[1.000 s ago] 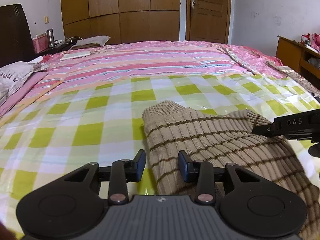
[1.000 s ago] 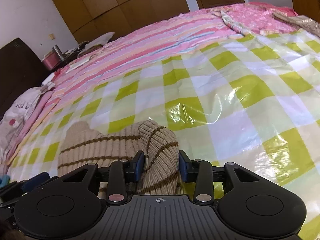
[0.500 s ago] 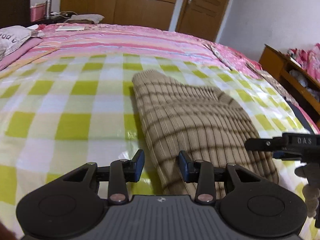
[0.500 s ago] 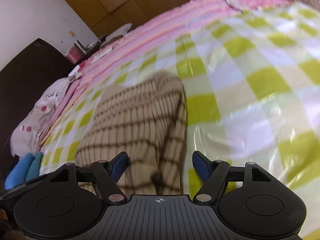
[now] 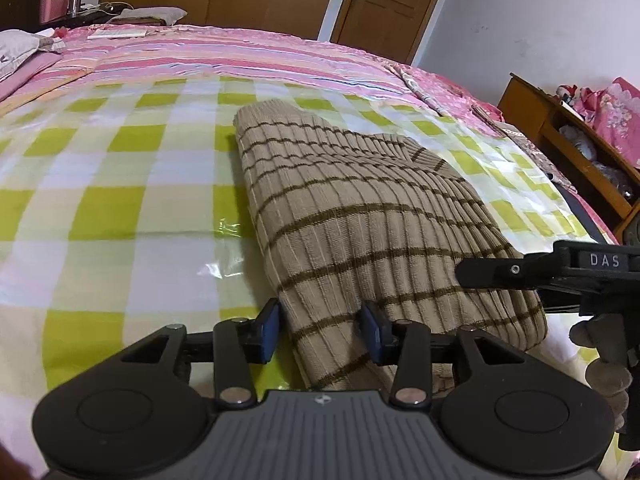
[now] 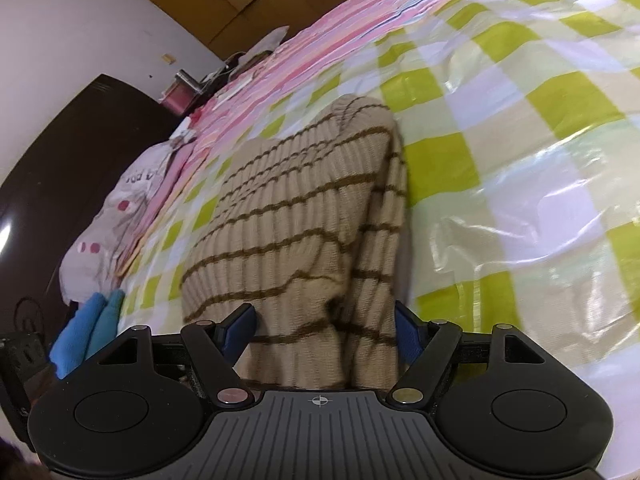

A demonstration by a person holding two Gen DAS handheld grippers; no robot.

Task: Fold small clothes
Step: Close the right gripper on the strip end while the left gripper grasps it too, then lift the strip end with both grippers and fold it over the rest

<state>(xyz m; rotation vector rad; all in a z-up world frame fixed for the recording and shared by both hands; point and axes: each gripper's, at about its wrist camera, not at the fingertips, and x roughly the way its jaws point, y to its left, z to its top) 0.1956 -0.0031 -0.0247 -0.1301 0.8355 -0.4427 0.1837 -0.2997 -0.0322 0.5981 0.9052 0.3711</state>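
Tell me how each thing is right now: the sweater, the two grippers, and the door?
Striped sweater: folded, lying on the checked plastic sheet.
Left gripper: jaws opening, sweater's near edge between them.
Right gripper: open wide, astride the sweater.
Door: shut.

The near end of the striped sweater [image 5: 360, 216] runs under the left claw [image 5: 324, 330] housing, so its hem is hidden. In the right wrist view the same happens beneath the right claw [image 6: 324, 326]. A blue cloth [image 6: 86, 334] at far left is partly covered.
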